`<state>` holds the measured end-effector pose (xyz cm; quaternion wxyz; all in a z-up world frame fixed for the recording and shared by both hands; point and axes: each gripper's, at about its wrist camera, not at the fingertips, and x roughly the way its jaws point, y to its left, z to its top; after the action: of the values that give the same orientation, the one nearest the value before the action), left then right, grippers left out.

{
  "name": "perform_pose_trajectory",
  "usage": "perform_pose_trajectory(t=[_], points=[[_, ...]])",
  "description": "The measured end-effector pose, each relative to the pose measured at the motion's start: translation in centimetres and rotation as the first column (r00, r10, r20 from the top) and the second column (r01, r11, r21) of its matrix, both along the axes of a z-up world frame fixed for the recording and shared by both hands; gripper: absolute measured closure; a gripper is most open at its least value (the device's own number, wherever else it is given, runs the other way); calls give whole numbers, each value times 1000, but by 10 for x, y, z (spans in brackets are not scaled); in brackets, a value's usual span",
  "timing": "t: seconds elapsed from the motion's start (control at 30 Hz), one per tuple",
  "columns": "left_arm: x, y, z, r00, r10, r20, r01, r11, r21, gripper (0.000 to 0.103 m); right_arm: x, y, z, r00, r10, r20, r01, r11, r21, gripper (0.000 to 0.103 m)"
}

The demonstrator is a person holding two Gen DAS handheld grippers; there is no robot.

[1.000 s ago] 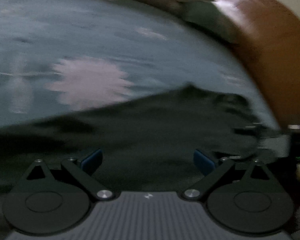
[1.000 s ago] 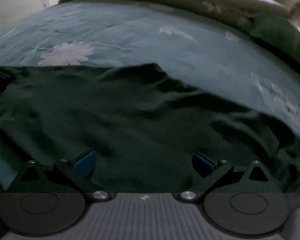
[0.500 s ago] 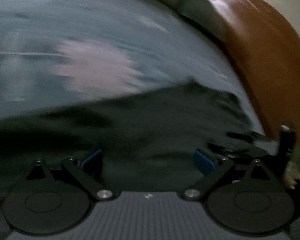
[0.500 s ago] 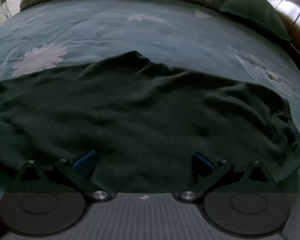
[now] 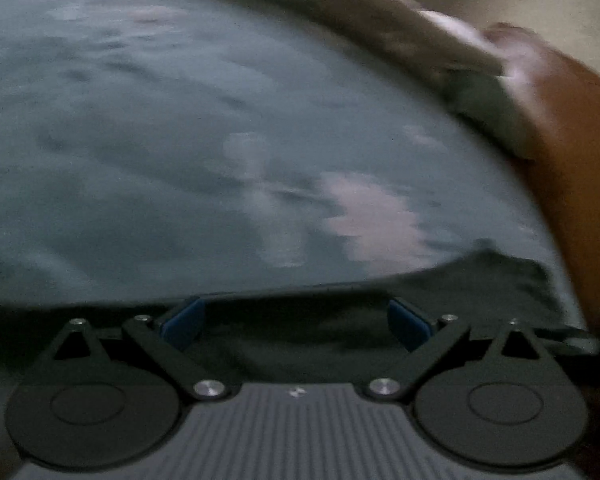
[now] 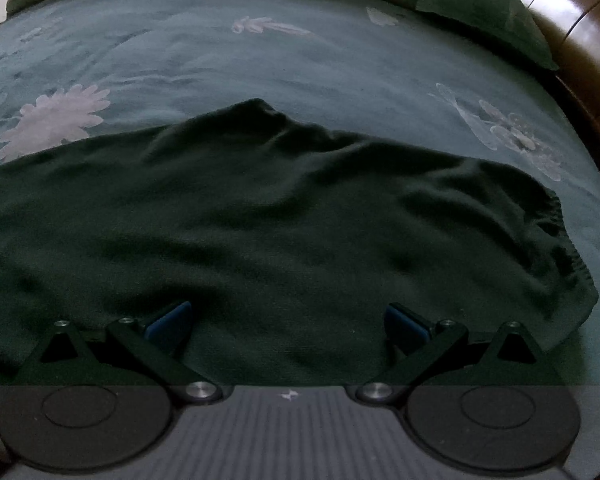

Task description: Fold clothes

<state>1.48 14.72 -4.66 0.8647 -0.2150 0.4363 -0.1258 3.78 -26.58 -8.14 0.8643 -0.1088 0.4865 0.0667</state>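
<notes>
No readable text, number or brand is found in either view. Only a small white emblem [image 6: 288, 395] is seen at lower centre on each ribbed grey housing, bearing no letters.

Dim room; floral teal bedspread [image 6: 300, 64]; wooden headboard [image 6: 580, 40]

Dark green garment [image 6: 260, 220], soft knit-looking fabric, spread out mostly flat but rumpled w/ shallow wrinkles. In right wrist view it fills the mid and lower frame, left edge to lower right; a small peak pokes up at upper center, and the right end has a gathered, ruffled edge. In left wrist view (blurry) the garment [image 5: 440, 300] shows only as a dark band across lower frame, rising toward the right.
</notes>
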Motion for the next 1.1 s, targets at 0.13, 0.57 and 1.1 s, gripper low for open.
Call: perform_pose_trajectory(t=[0.13, 0.57, 1.1], points=[[11, -34, -14, 994, -112, -11, 111, 993, -34, 5, 0, 2, 1, 1000, -21, -6, 21, 1000, -10, 0], [-55, 57, -22, 983, 159, -89, -153, 986, 68, 5, 5, 34, 26, 995, 97, 22, -97, 995, -37, 0], [-99, 62, -21, 967, 218, -132, -211, 975, 65, 5, -6, 143, 11, 868, 494, -50, -492, 869, 47, 0]])
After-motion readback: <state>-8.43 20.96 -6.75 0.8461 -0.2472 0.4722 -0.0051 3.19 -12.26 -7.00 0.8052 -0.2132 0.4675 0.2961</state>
